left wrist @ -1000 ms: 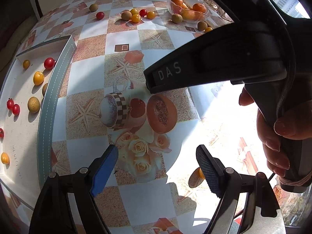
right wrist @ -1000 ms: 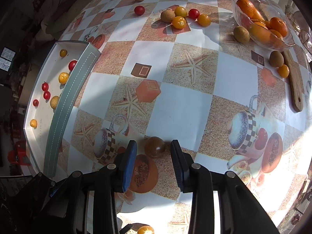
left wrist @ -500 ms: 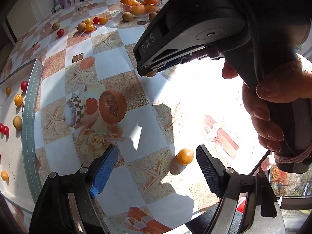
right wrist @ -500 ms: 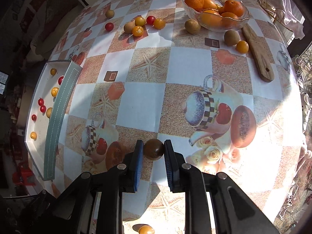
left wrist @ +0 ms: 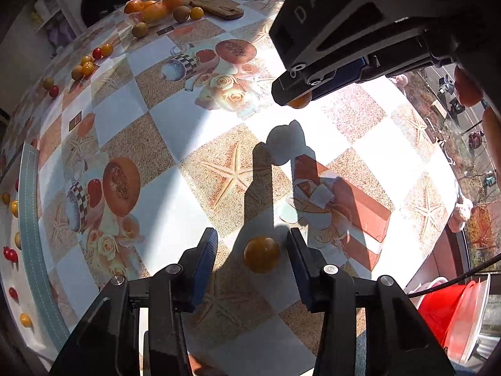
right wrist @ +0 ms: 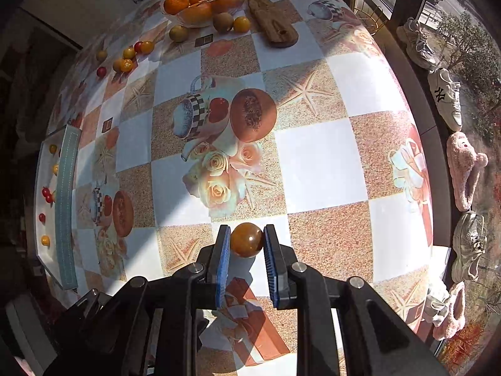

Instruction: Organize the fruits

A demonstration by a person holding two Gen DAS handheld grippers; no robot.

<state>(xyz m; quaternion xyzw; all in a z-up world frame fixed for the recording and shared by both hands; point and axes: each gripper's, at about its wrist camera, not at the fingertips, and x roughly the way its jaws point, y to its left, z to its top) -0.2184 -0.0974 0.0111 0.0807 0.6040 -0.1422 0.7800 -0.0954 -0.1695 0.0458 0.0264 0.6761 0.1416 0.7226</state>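
R gripper (right wrist: pixel 243 244) has its jaws clenched on a small round fruit (right wrist: pixel 246 239), brownish-orange, glossy w/ a bright glint on top, held clear above the desk (right wrist: pixel 319 169); its shadow falls on the checked cloth below. From the left cam the same gripper shows overhead, the fruit just peeking out under its tip.

L gripper (left wrist: pixel 252 252) points down at a yellow-orange tomato (left wrist: pixel 261 254), smooth, round, sitting on the desk in shadow. Jaws are closing w/ the tomato between them; gaps show on both sides, pads not touching yet.

Far side of desk: glass bowl (right wrist: pixel 200 15) of oranges, a couple of brown-green fruits beside it, a wooden board (right wrist: pixel 272 18), a loose scatter of red and yellow tomatoes. At the left edge, white tray (right wrist: pixel 67 206) w/ several red and yellow tomatoes in it.
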